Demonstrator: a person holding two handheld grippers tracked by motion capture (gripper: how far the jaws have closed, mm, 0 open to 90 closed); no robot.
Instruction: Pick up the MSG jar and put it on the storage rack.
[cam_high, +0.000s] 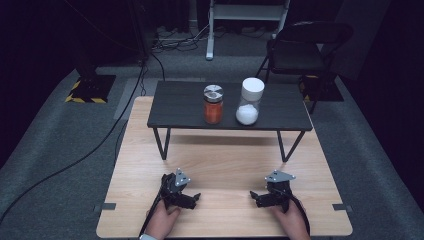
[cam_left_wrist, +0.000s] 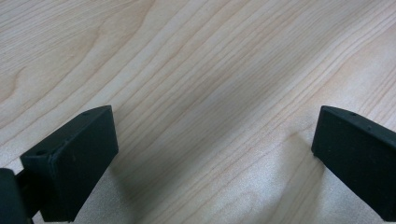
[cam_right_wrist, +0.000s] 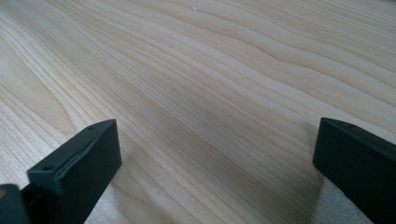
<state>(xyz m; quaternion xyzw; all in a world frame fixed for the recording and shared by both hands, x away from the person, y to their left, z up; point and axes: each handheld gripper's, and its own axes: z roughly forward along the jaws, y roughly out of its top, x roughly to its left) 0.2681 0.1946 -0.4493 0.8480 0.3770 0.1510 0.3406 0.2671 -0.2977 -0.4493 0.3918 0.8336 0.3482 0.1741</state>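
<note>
Two jars stand on a low dark shelf (cam_high: 185, 105) at the back of the wooden table (cam_high: 225, 165): one with orange contents and a metal lid (cam_high: 213, 104), one with white powder and a white lid (cam_high: 249, 101). My left gripper (cam_high: 196, 198) rests on the table near its front edge, held by a hand, its tips pointing right. My right gripper (cam_high: 254, 196) lies opposite, tips pointing left. In the left gripper view the gripper (cam_left_wrist: 212, 154) is open over bare wood. In the right gripper view the gripper (cam_right_wrist: 215, 158) is likewise open with nothing between its jaws.
The shelf stands on thin black legs (cam_high: 161, 143) with room beneath it. A black folding chair (cam_high: 300, 50) and a white stand (cam_high: 210, 30) are on the grey floor behind. Cables (cam_high: 100, 145) run along the floor at left. Tape marks (cam_high: 106, 206) sit at the table's side edges.
</note>
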